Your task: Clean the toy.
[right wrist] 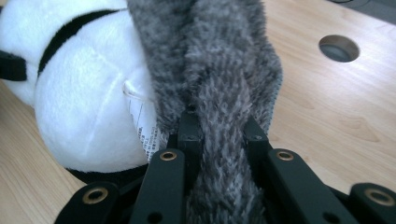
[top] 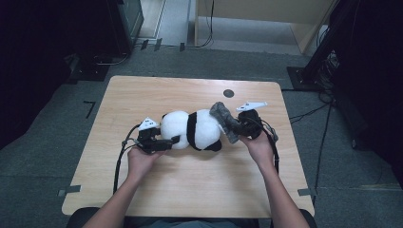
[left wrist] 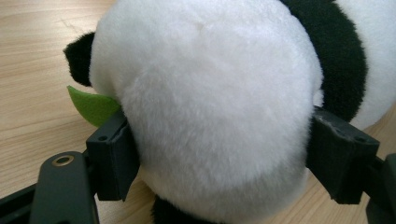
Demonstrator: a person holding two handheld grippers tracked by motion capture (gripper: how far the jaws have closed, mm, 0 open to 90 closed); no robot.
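Note:
A black-and-white panda plush [top: 195, 129] lies on its side in the middle of the wooden table [top: 190, 190]. My left gripper [top: 171, 136] comes in from the left, and its jaws press on both sides of the panda's white head [left wrist: 210, 102]. A green felt leaf [left wrist: 91, 105] sticks out beside the head. At the panda's right end a grey furry cloth [top: 224, 121] drapes over its rump. My right gripper [top: 240, 126] is shut on that grey cloth [right wrist: 215, 70], which bunches between the narrow jaws. A sewn-in label [right wrist: 142, 121] hangs from the panda's body [right wrist: 88, 93].
A round cable hole [top: 228, 93] sits in the tabletop behind the plush, also seen as the hole [right wrist: 339, 47] in the right gripper view. Cables trail from both grippers towards the near edge. Dark equipment stands on the floor beyond the table.

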